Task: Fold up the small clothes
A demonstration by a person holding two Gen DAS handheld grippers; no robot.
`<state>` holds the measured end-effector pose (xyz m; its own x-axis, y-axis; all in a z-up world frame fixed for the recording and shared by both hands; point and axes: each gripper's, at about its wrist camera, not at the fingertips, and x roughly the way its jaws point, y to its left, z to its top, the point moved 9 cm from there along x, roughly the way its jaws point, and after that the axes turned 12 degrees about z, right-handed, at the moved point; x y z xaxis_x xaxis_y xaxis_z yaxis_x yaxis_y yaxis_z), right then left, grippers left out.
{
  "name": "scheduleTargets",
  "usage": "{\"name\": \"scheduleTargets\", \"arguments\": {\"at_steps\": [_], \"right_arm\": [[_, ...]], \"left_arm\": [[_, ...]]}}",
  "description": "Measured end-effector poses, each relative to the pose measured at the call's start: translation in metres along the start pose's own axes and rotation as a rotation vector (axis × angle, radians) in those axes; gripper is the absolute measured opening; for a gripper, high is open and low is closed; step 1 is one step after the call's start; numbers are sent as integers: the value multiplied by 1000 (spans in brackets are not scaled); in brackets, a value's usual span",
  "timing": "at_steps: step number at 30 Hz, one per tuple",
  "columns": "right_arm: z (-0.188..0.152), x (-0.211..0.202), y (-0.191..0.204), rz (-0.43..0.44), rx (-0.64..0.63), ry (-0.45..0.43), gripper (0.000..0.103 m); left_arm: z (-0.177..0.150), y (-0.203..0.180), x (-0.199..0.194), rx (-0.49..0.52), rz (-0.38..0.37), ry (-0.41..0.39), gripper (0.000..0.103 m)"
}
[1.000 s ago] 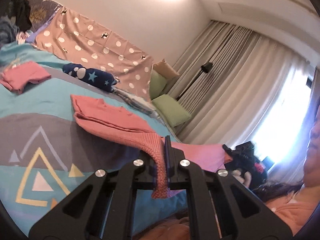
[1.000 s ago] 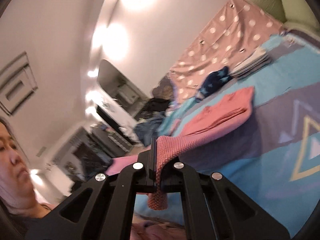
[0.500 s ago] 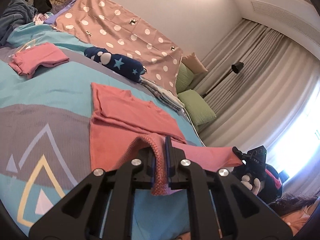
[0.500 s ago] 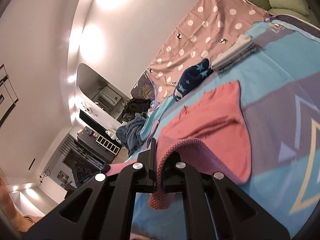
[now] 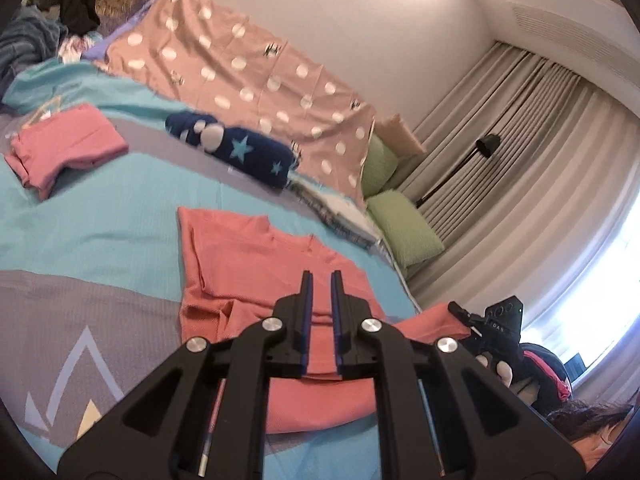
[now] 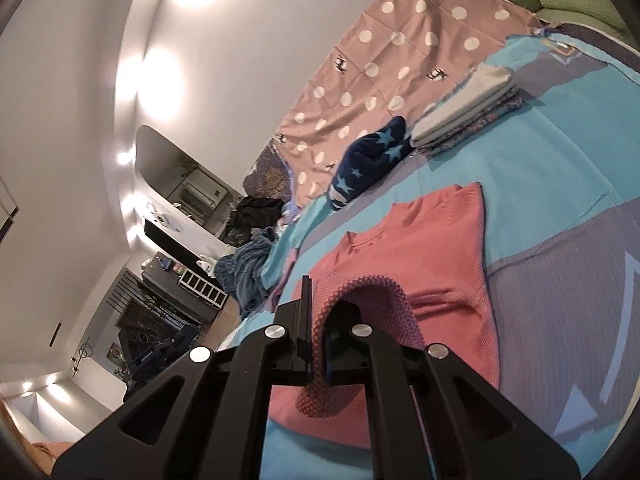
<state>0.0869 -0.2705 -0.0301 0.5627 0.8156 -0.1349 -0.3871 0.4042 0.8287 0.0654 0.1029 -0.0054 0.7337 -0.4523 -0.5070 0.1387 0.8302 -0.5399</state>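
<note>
Coral-pink knit, the shirt (image 5: 256,264) lies folded on the blue-and-grey bedspread (image 5: 100,216), near the bed's front edge. The left gripper (image 5: 321,276) has just been opening, its fingers narrowly apart with nothing pinched, while the right gripper (image 6: 316,304) clamps the shirt's hem. The only lettering, on the right gripper's body, is too small to read.

text: "DAS" | on: right gripper (image 5: 486,322) body

Near hem of the pink shirt (image 5: 256,264) hidden behind the left tongs (image 5: 321,280), right tongs (image 5: 460,310) largely masked by cloth, dresser clutter (image 6: 176,268) too small to tell
</note>
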Motion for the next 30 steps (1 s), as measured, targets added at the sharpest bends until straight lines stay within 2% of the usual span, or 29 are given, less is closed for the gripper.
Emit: {"name": "scheduleTargets", "arguments": {"at_steps": [1, 2, 3, 8, 10, 14, 16, 17, 18, 19, 20, 23, 28, 30], "right_arm": [[-1, 3, -8, -23, 7, 9, 8], [-2, 5, -13, -37, 13, 14, 10], [-5, 7, -24, -63, 30, 26, 12], [-16, 8, -58, -113, 124, 36, 14], [-19, 7, -64, -123, 143, 37, 14], [-23, 5, -63, -135, 133, 45, 20], [-24, 3, -61, -141, 125, 47, 21], [-25, 2, -60, -143, 122, 47, 23], [-25, 1, -58, -145, 121, 49, 24], [-27, 0, -57, -149, 118, 53, 28], [-29, -2, -55, -154, 111, 57, 31], [-34, -7, -49, -177, 85, 72, 33], [-44, -22, -46, -216, 73, 89, 33], [-47, -28, -48, -233, 72, 90, 33]], "left_arm": [[-3, 4, 9, 4, 21, 27, 21], [-8, 8, 18, 11, 46, 54, 35], [-15, 12, 27, 20, 71, 83, 39], [-51, 33, 62, -5, 108, 230, 43], [-64, 43, 76, 7, 159, 276, 46], [-68, 56, 93, 26, 227, 296, 48], [-62, 56, 96, 27, 220, 278, 47], [-60, 54, 97, 31, 214, 270, 42], [-57, 50, 97, 41, 204, 262, 23], [-55, 45, 98, 57, 185, 260, 15], [-54, 42, 99, 64, 182, 259, 12], [-52, 39, 102, 76, 192, 259, 10], [-53, 39, 100, 55, 166, 262, 10], [-55, 39, 102, 42, 156, 278, 14]]}}
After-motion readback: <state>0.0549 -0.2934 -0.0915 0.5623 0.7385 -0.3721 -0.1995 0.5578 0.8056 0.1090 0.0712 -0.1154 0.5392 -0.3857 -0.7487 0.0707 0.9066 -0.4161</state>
